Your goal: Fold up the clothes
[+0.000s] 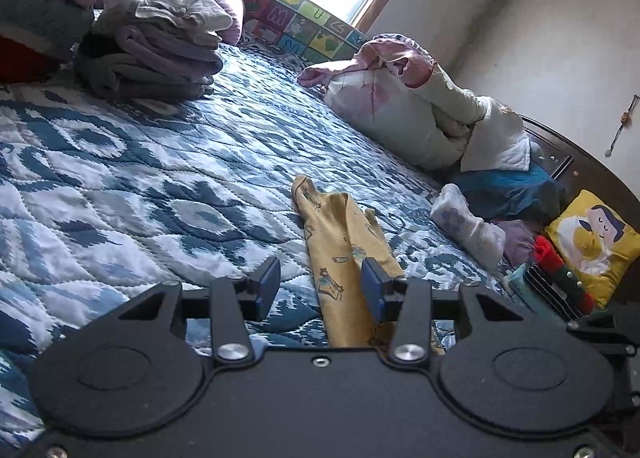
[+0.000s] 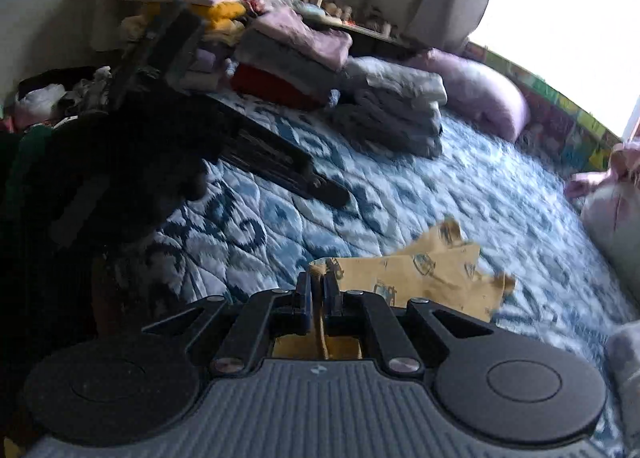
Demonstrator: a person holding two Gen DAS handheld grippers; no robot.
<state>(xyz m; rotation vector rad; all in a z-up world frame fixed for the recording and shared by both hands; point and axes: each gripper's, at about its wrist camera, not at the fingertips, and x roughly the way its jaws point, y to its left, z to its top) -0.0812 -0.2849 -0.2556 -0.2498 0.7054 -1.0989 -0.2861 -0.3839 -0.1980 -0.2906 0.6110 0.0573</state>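
Right hand-held gripper (image 2: 318,298) is pinching the yellow printed garment (image 1: 340,250), its length running toward twelve o'clock, while the left hand-held gripper (image 1: 320,290) is hovering spread over it.

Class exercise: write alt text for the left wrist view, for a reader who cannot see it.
The open left tool hovers over a yellow printed garment lying on a blue and white quilt. A stack of folded clothes sits at the far left, with pillows on the right.
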